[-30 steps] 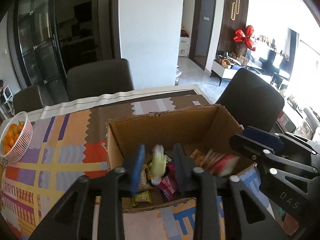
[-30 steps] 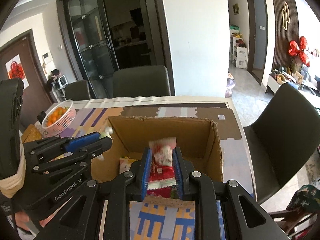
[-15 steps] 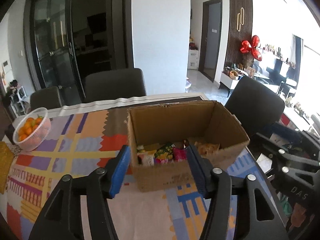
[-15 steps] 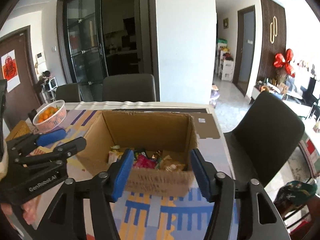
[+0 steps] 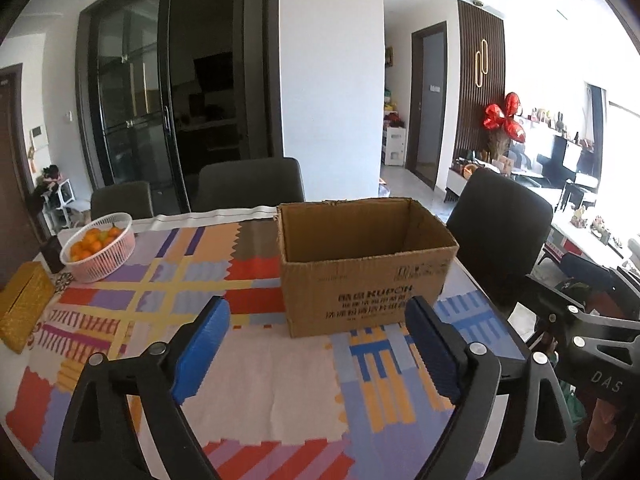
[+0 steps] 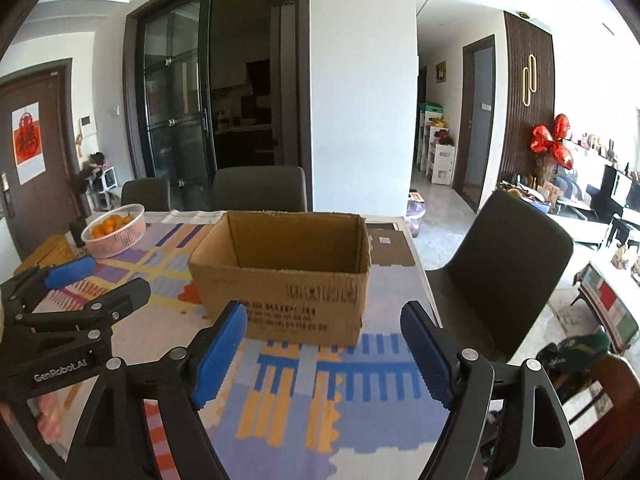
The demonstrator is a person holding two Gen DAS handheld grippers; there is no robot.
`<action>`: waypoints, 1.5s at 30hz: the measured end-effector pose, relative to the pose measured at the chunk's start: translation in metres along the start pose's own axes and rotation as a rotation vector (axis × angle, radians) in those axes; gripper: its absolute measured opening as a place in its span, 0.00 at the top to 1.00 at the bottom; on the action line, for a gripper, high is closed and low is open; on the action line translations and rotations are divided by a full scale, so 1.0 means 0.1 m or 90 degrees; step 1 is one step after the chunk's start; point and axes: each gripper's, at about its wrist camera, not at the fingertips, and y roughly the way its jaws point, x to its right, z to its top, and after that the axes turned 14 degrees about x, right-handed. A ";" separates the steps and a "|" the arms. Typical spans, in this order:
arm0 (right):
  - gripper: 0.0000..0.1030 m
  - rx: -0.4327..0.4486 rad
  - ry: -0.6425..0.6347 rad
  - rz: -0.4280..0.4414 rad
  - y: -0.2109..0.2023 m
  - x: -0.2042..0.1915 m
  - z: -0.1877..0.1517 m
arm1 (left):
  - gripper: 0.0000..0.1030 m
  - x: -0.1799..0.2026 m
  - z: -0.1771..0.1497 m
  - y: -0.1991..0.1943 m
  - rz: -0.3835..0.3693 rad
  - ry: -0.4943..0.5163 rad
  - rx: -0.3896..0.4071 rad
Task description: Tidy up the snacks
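An open cardboard box (image 5: 364,268) stands on the table's colourful cloth; it also shows in the right wrist view (image 6: 284,276). Its inside is hidden from this low angle, so no snacks show. My left gripper (image 5: 318,344) is open and empty, held back from the box's near side. My right gripper (image 6: 322,350) is open and empty, also back from the box. The left gripper shows at the left of the right wrist view (image 6: 96,284).
A white basket of oranges (image 5: 98,246) sits at the table's far left, next to a gold box (image 5: 24,306). Dark chairs stand behind the table (image 5: 250,184) and at its right side (image 5: 500,232). The patterned cloth (image 5: 280,380) lies between the grippers and the box.
Both grippers let go of their snack packets into the box, opened wide, and pulled back and down from it. The box's contents have dropped out of sight.
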 end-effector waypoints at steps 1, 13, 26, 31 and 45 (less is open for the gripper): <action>0.22 0.003 0.003 -0.001 -0.07 0.00 -0.02 | 0.06 0.00 -0.02 -0.09 0.006 0.003 0.009; 0.17 0.018 0.012 -0.003 -0.62 -0.08 -0.22 | 0.00 0.01 -0.18 -0.56 0.005 0.011 0.013; 0.17 0.010 0.025 0.007 -0.83 -0.11 -0.36 | 0.00 0.02 -0.29 -0.78 0.017 0.026 0.008; 0.17 0.013 0.021 0.003 -0.87 -0.12 -0.35 | 0.00 0.02 -0.30 -0.82 0.022 0.030 0.012; 0.17 0.013 0.022 0.003 -0.91 -0.11 -0.34 | 0.00 -0.02 -0.30 -0.83 0.024 0.033 0.019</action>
